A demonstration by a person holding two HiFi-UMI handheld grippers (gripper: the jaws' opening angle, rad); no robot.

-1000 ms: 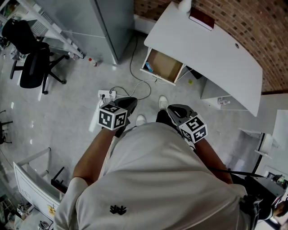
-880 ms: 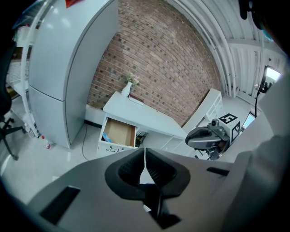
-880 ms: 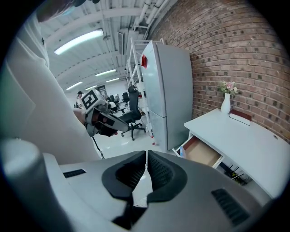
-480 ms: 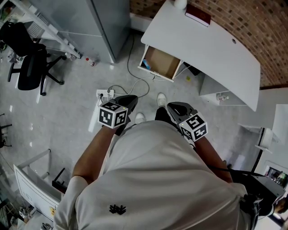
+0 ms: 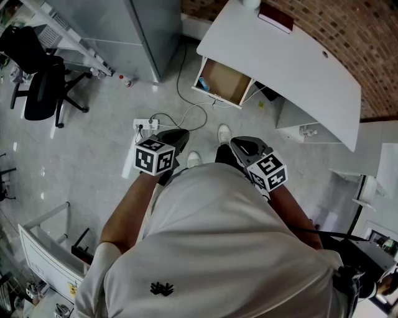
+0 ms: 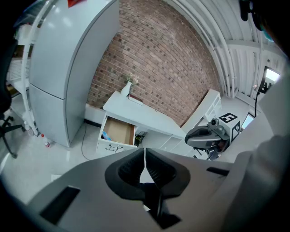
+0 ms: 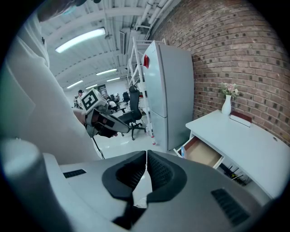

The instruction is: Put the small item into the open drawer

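Observation:
The open drawer (image 5: 225, 84) juts out of a white desk (image 5: 292, 68), its wooden bottom showing. A small blue item (image 5: 203, 82) lies at the drawer's left end, also seen in the left gripper view as the blue item (image 6: 105, 135). Both grippers are held close to the person's body, well short of the drawer. My left gripper (image 5: 179, 135) is shut with nothing between its jaws, as the left gripper view (image 6: 145, 156) shows. My right gripper (image 5: 240, 145) is shut and empty too, its pads meeting in the right gripper view (image 7: 146, 158).
A tall grey cabinet (image 5: 143, 31) stands left of the desk. A power strip (image 5: 147, 127) with cables lies on the floor in front of my left gripper. A black office chair (image 5: 40, 93) is at far left. A red book (image 5: 277, 17) and a vase (image 6: 127, 88) sit on the desk.

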